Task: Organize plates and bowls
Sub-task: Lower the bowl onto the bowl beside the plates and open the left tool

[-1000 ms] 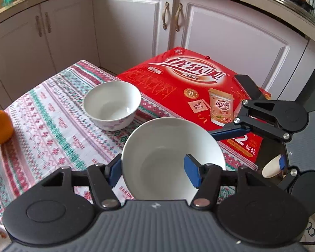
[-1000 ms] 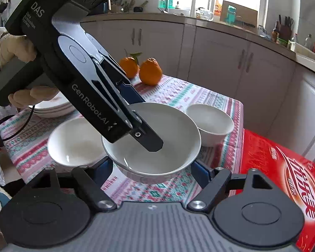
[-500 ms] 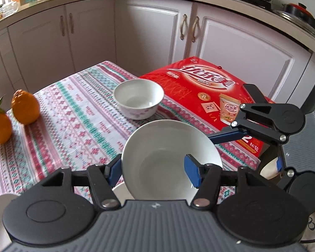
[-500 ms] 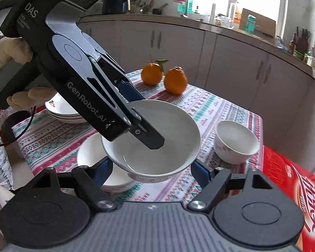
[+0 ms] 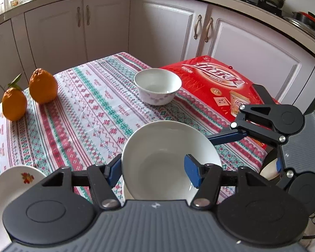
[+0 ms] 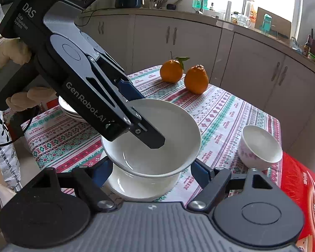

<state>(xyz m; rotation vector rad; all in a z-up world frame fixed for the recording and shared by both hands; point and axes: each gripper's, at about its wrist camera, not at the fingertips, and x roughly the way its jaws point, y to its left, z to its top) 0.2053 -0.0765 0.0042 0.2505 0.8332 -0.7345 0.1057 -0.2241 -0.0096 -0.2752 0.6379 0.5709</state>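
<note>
Left gripper (image 6: 136, 124) fingers pinch wide white ceramic bowl's (image 6: 157, 138) rim, directly above second white bowl (image 6: 142, 187); right gripper (image 6: 151, 170) fingers half-open, empty; small floral bowl (image 5: 157, 86) at 12 o'clock, unstacked

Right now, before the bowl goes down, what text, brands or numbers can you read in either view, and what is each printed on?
"DAS" and beneath it "Data Acquisition System": on the body of the left gripper.
"GenRobot.AI": along the same gripper's linkage arm.
Large white Chinese brand characters: on the red box, too stylised to read for sure; its small print and cup picture label are blurred.
Black Chinese print: on the white bag, too distorted to read.
Bowls and plates: no text.
</note>
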